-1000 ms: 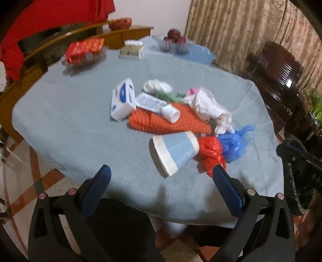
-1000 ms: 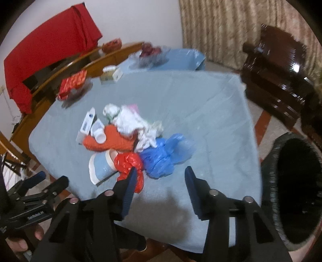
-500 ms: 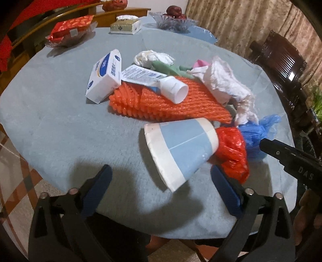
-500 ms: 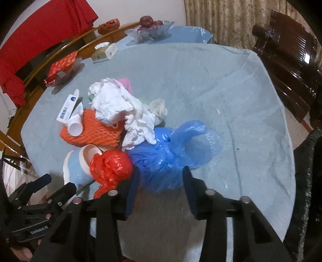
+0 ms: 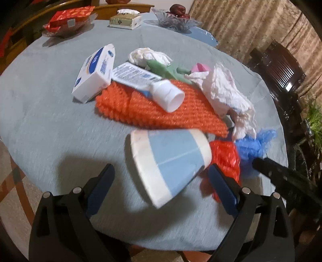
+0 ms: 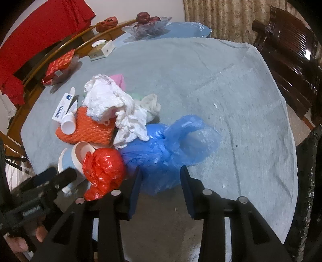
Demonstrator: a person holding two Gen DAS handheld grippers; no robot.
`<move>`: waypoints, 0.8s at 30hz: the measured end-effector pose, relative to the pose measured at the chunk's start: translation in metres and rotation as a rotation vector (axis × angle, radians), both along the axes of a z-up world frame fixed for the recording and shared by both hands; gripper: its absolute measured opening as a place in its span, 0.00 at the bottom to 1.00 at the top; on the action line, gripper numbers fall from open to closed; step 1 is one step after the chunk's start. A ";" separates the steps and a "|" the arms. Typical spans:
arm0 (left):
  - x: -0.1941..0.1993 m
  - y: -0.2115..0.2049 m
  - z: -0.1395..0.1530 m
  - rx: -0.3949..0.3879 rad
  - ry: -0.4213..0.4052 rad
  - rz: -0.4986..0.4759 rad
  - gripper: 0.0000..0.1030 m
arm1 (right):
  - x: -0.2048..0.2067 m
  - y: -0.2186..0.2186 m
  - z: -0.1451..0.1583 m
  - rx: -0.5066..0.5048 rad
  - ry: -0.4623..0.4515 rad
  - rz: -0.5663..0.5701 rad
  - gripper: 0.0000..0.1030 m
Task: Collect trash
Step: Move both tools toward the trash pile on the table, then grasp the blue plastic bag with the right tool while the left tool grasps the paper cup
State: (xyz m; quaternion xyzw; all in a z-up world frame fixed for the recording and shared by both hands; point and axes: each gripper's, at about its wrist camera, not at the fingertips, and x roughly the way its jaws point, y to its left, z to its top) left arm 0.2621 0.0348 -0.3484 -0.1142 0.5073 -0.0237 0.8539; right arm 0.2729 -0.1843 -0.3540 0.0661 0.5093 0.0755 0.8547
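A pile of trash lies on the grey tablecloth. A blue and white paper cup lies on its side, with my open left gripper straddling its near end. Behind it lie orange foam netting, a white tube, a white box, crumpled tissue and a red bag. My open right gripper has its fingers on either side of the blue plastic bag, with the red bag to its left.
A black bin bag hangs at the table's right edge. At the far side stand a red packet on a dish, a tissue box and a glass fruit bowl. Dark wooden chairs stand to the right.
Both grippers have moved forward and down toward the pile. The left now straddles the paper cup and the right straddles the blue bag.
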 end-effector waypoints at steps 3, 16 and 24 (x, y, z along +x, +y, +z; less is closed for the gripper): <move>0.009 -0.007 -0.002 0.012 0.007 0.009 0.89 | 0.001 0.001 -0.001 -0.004 -0.004 0.005 0.38; 0.003 -0.009 0.012 0.017 -0.069 -0.017 0.58 | -0.006 -0.005 0.010 0.013 -0.019 0.000 0.06; -0.012 0.012 0.012 -0.043 -0.076 0.000 0.22 | -0.013 -0.010 0.019 0.018 -0.031 -0.014 0.06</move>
